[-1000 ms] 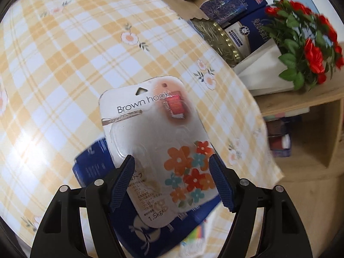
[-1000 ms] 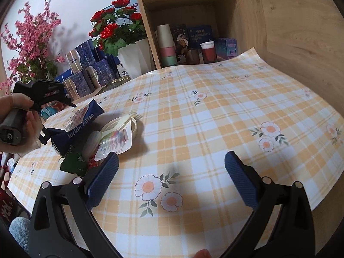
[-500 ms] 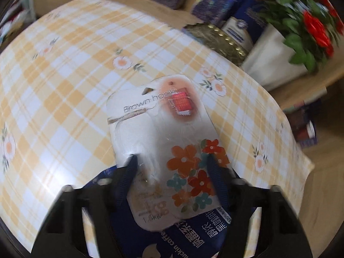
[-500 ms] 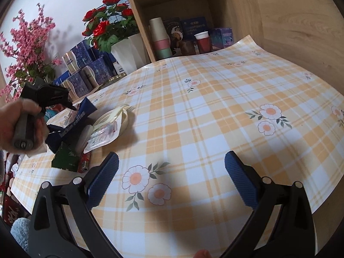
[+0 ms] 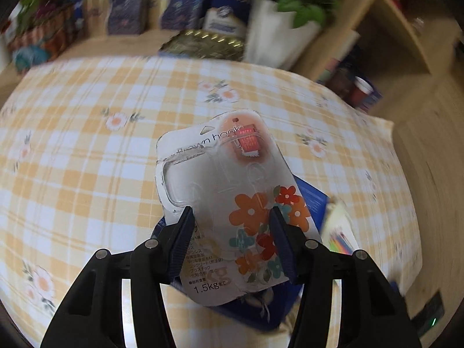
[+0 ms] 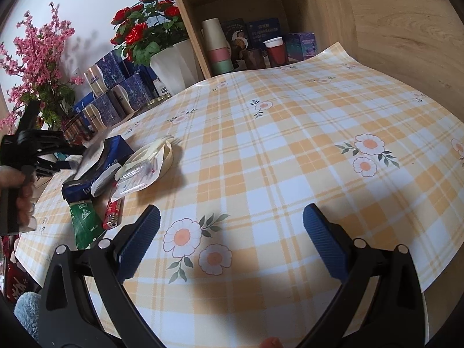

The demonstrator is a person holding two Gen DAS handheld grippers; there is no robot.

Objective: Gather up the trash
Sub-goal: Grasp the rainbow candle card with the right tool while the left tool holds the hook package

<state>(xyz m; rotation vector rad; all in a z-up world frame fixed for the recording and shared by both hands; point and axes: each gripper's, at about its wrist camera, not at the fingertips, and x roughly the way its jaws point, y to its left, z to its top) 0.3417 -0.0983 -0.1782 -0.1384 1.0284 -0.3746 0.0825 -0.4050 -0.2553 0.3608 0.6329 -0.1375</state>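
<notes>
A white "Brown hook" blister card [image 5: 220, 179] with orange flowers sits between the jaws of my left gripper [image 5: 232, 232]. The jaws are closing and their pads pinch its lower part. The card is held above a dark blue coffee bag [image 5: 311, 195]. In the right wrist view a hand holds the left gripper [image 6: 72, 148] at the far left, over the trash pile: blue bag [image 6: 116, 148], cream wrapper [image 6: 162, 150], clear blister [image 6: 136, 177], green packet [image 6: 85, 223], red lighter [image 6: 113, 213]. My right gripper [image 6: 232, 232] stands open over bare tablecloth [image 6: 290, 145], holding nothing.
A white vase of red roses [image 6: 171, 66] and several blue boxes [image 6: 130, 92] line the table's back edge. A wooden shelf holds stacked cups [image 6: 217, 46] and a red cup [image 6: 275, 50]. Pink blossoms [image 6: 37, 58] stand at the far left.
The left gripper's jaws narrowed onto the hook card, and the gripper rolled, taking the card with it over the blue bag. The right gripper barely moved.
</notes>
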